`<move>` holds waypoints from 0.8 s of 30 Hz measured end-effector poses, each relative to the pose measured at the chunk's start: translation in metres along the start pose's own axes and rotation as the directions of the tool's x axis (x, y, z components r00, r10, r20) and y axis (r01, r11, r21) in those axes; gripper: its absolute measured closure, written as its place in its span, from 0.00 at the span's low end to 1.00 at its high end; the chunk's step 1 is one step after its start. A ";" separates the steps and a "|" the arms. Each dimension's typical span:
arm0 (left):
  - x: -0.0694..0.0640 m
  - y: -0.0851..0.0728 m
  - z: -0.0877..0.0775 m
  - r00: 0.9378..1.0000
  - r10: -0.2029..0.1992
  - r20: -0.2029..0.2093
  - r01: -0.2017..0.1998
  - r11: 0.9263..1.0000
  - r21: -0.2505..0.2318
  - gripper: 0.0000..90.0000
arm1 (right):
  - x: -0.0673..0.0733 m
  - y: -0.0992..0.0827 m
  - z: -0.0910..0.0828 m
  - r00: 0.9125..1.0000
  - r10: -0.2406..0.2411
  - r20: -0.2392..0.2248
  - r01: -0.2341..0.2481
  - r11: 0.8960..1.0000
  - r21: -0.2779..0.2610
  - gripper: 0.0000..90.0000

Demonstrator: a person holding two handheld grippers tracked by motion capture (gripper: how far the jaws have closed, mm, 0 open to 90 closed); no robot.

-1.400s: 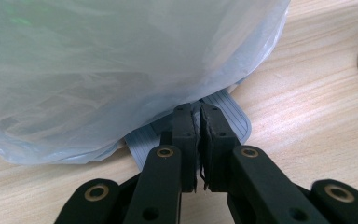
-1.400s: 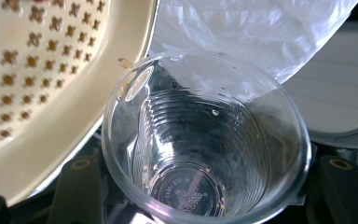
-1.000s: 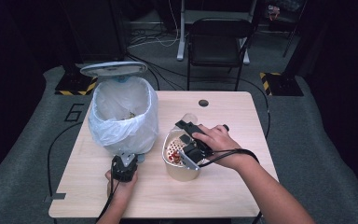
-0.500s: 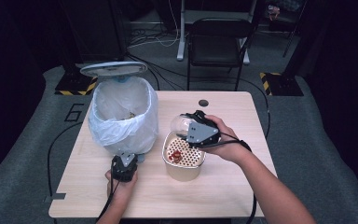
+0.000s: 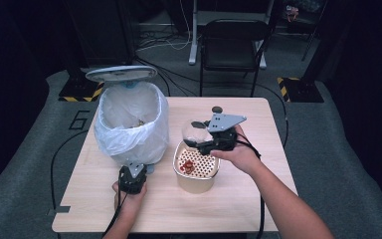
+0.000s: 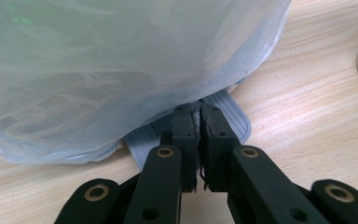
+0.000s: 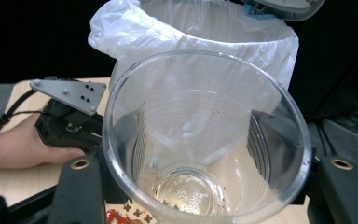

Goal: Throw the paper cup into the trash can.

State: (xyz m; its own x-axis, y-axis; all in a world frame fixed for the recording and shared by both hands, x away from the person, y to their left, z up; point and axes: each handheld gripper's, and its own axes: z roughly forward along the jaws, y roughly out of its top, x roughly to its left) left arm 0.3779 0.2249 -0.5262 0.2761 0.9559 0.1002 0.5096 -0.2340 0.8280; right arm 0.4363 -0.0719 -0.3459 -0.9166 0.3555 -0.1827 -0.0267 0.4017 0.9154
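A clear plastic cup hangs tilted above a beige tub, and my right gripper is shut on it. The tub carries a perforated insert with red scraps on it. In the right gripper view the cup looks empty, its mouth facing the camera, held by my right gripper. My left gripper sits shut at the foot of the bag-lined bin. In the left gripper view my left gripper rests its tips on the bin's grey ribbed pedal. The bin lid stands raised.
The wooden table has bare room at the front right and front left. A small dark disc lies near its far edge. A black chair stands beyond the table. Cables trail over the grey floor.
My right gripper has lifted the cup up off the tub's insert and drawn it slightly back. The left gripper stays on the pedal and the lid stays up.
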 end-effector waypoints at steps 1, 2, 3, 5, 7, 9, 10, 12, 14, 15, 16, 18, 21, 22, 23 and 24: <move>0.000 0.000 0.000 1.000 0.000 0.000 0.000 1.000 -0.001 0.94 | -0.001 0.000 0.000 1.000 0.017 -0.002 -0.017 1.000 0.006 0.41; 0.000 0.000 0.000 1.000 -0.001 0.001 0.001 1.000 0.000 0.94 | -0.001 -0.001 0.001 0.999 0.036 -0.010 -0.036 0.999 0.013 0.41; 0.000 0.000 0.000 1.000 -0.004 0.002 0.004 1.000 0.000 0.94 | -0.002 -0.001 0.001 0.999 0.047 -0.011 -0.047 0.999 0.025 0.41; 0.000 0.000 0.000 1.000 -0.004 0.002 0.004 1.000 0.000 0.94 | -0.002 -0.001 0.001 0.999 0.051 -0.017 -0.051 0.998 0.026 0.41; 0.000 0.000 0.000 1.000 -0.002 0.002 0.002 1.000 0.000 0.94 | -0.002 0.000 0.001 0.998 0.067 -0.017 -0.066 0.997 0.028 0.41; 0.000 0.000 0.000 1.000 -0.002 0.001 0.002 1.000 -0.001 0.94 | -0.002 0.002 0.001 0.998 0.059 -0.007 -0.059 0.998 0.030 0.41; 0.000 0.000 0.000 1.000 -0.002 0.001 0.002 1.000 -0.001 0.95 | -0.002 0.002 0.001 0.998 0.059 -0.007 -0.059 0.998 0.030 0.41; 0.000 0.000 0.000 1.000 -0.002 0.001 0.002 1.000 0.000 0.94 | -0.001 0.005 0.000 0.998 0.059 -0.009 -0.058 0.998 0.028 0.41; 0.000 0.000 0.000 1.000 -0.001 0.000 0.001 1.000 0.000 0.94 | -0.001 0.008 -0.002 0.999 0.052 0.000 -0.052 0.998 0.028 0.41; 0.000 0.000 0.000 1.000 0.000 0.000 0.000 1.000 -0.001 0.95 | -0.001 0.010 -0.003 0.999 0.048 0.008 -0.048 0.998 0.028 0.41; 0.000 0.000 0.000 1.000 -0.001 0.000 0.001 1.000 0.000 0.94 | -0.001 0.012 -0.004 0.999 0.041 0.016 -0.042 0.999 0.028 0.41; 0.000 0.000 0.000 1.000 -0.002 0.001 0.002 1.000 0.000 0.94 | -0.001 0.018 -0.006 0.999 0.039 0.033 -0.040 0.999 0.027 0.41; 0.000 0.000 0.000 1.000 -0.001 0.000 0.001 1.000 0.000 0.95 | 0.000 0.032 -0.009 0.998 0.039 0.046 -0.040 0.999 0.022 0.41; 0.000 0.000 0.000 1.000 -0.001 0.000 0.001 1.000 0.000 0.94 | 0.000 0.032 -0.009 0.998 0.039 0.046 -0.040 0.999 0.022 0.41; 0.000 0.000 0.000 1.000 -0.002 -0.001 0.002 1.000 -0.002 0.94 | 0.001 0.036 -0.010 0.998 0.034 0.048 -0.035 0.999 0.019 0.41; 0.000 0.000 0.000 1.000 -0.001 -0.002 0.001 1.000 -0.002 0.94 | 0.001 0.040 -0.010 0.998 0.043 0.048 -0.044 0.999 0.017 0.41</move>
State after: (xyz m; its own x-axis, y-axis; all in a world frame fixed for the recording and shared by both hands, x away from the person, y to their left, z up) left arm 0.3780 0.2247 -0.5263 0.2740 0.9565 0.1004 0.5086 -0.2327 0.8290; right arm 0.4304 -0.0637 -0.3062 -0.8968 0.4124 -0.1602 0.0201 0.3997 0.9164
